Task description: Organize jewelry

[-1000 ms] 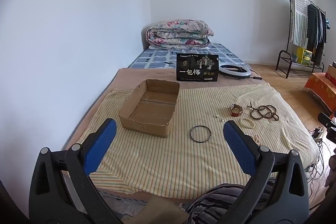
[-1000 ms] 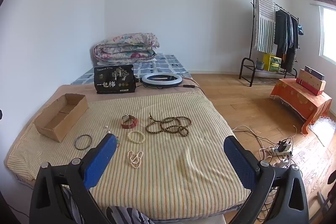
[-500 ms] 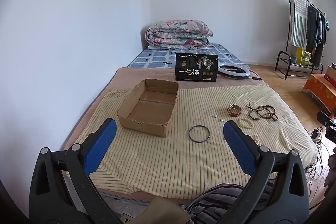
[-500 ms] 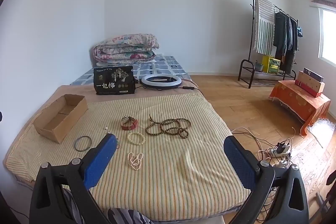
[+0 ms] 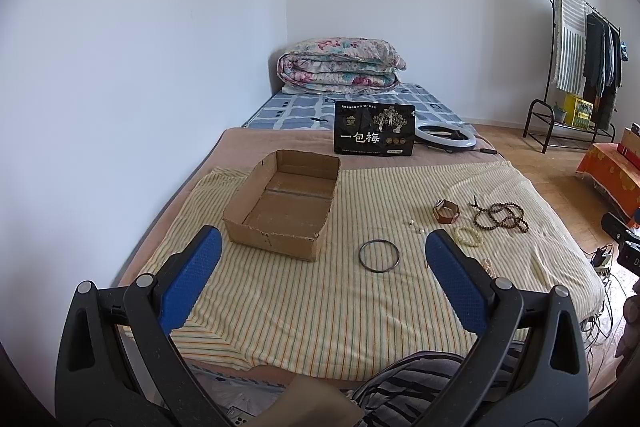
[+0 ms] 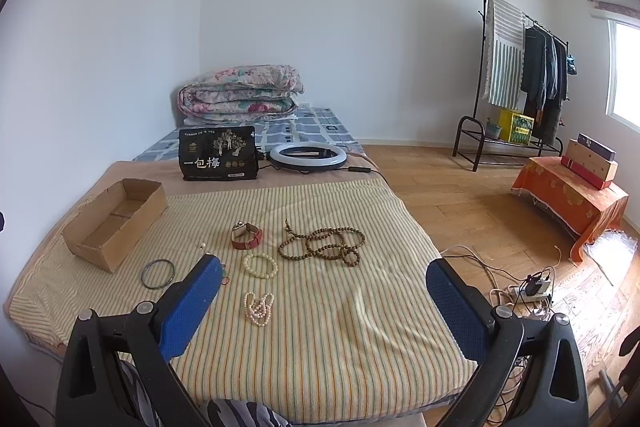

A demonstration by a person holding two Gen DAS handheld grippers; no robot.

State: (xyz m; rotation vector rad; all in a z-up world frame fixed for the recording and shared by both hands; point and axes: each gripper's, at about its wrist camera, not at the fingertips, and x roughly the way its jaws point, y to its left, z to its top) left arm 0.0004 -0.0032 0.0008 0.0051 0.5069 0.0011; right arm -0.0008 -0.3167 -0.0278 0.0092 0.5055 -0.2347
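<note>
Well, little has been altered over the last second — only a slight creep forward and down is noted in both views, so the approach is barely begun and nothing has been lifted yet.

At the far left, the cardboard box [image 5: 282,205] is seen open-topped on the striped cloth [image 5: 320,299], and its floor is bare: no jewelry has been put in. The left gripper [image 5: 320,271] is held short of the bed, jaws spread wide, nothing between them.

Just right of the box the dark bangle [image 5: 379,255] is laid flat, then the tiny earrings [image 5: 416,227], the red-strapped watch [image 6: 247,235], the pale bead bracelet [image 6: 261,265] and the pearl strand [image 6: 259,308] — and furthest right, the brown bead necklace [image 6: 322,242] in loose coils. All are well apart from the box.

The right gripper [image 6: 323,301] is likewise held with jaws fully apart, empty. The sorting is judged to be at its very start.
</note>
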